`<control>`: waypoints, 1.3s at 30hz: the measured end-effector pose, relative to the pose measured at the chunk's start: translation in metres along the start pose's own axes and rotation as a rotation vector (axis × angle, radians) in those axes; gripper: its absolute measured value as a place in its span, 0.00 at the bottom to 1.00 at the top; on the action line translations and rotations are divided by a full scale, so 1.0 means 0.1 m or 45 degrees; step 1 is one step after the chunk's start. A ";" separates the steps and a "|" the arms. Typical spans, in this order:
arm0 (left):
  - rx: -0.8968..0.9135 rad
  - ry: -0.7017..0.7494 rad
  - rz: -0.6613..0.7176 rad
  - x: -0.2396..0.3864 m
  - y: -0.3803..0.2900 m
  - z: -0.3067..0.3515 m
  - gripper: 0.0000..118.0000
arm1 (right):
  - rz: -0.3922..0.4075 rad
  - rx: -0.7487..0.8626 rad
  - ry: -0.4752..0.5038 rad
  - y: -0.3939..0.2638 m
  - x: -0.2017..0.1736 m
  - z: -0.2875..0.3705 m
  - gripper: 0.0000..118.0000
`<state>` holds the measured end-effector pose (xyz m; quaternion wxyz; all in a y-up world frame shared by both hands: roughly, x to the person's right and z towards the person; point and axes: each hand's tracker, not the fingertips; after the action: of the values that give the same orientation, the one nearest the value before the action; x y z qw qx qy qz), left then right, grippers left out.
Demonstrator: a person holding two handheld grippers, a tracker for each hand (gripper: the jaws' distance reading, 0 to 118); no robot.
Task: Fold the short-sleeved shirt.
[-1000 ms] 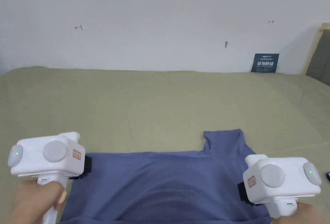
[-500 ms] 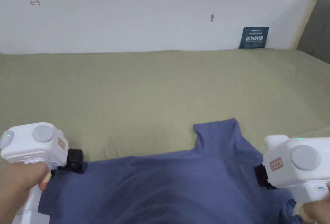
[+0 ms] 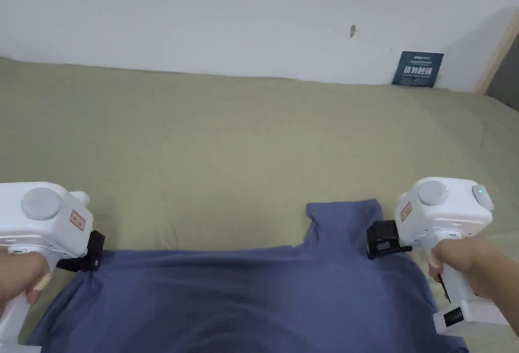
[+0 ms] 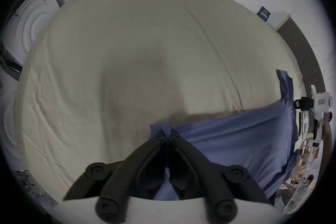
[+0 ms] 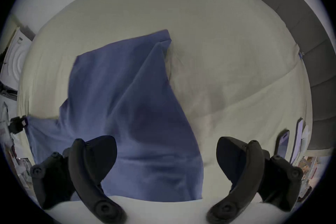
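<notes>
A blue short-sleeved shirt [image 3: 243, 293] lies spread across the near part of the olive bed [image 3: 228, 141], one sleeve [image 3: 344, 217] sticking out toward the wall. My left gripper [image 3: 94, 257] is at the shirt's far left corner; in the left gripper view its jaws are pressed together on the blue cloth [image 4: 227, 138], gripper [image 4: 168, 134]. My right gripper [image 3: 377, 240] hovers beside the sleeve, jaws spread wide. In the right gripper view the shirt [image 5: 127, 100] lies below the open right gripper [image 5: 166, 146], which holds nothing.
A white wall runs behind the bed, with a dark sign [image 3: 417, 69] leaning on it at the right. A grey headboard [image 5: 300, 37] borders the bed's right side. Two phones [image 5: 282, 144] lie near the right edge. Bare sheet stretches beyond the shirt.
My right gripper has let go of the shirt's right edge, opened, and moved up toward the sleeve. The left gripper keeps its hold. The head camera has tilted and shifted.
</notes>
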<state>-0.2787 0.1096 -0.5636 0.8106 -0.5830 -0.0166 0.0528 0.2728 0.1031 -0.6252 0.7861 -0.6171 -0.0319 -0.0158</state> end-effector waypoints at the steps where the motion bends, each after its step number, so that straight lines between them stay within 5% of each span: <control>1: -0.001 0.002 -0.007 0.01 0.00 -0.02 0.02 | -0.008 -0.011 0.001 0.02 -0.01 -0.06 0.91; 5: -0.021 0.013 -0.029 0.04 0.02 -0.11 0.02 | 0.094 -0.044 -0.054 -0.01 0.03 -0.16 0.57; 6: -0.025 0.016 -0.030 0.05 0.03 -0.11 0.02 | 0.078 -0.024 -0.041 -0.03 0.04 -0.10 0.36; 7: -0.023 0.018 -0.031 0.06 0.03 -0.12 0.02 | 0.053 -0.014 -0.025 -0.04 0.02 -0.03 0.01; 10: -0.015 0.023 -0.041 0.08 0.01 -0.05 0.02 | 0.007 0.034 0.018 -0.03 -0.06 0.26 0.01; 18: 0.091 -0.040 -0.084 0.02 -0.22 0.64 0.02 | 0.179 0.158 0.015 -0.44 -0.21 1.08 0.01; 26: 0.175 -0.067 -0.085 -0.12 -1.13 1.47 0.02 | 0.204 0.232 -0.003 -1.53 -0.11 1.86 0.01; 39: 0.063 -0.077 -0.034 -0.29 -2.65 1.15 0.02 | 0.108 0.079 0.032 -2.99 0.37 1.32 0.01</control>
<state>-0.3004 0.1321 -0.2753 0.8245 -0.5607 -0.0475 0.0602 0.2864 0.1606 -0.3021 0.8052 -0.5929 0.0034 0.0107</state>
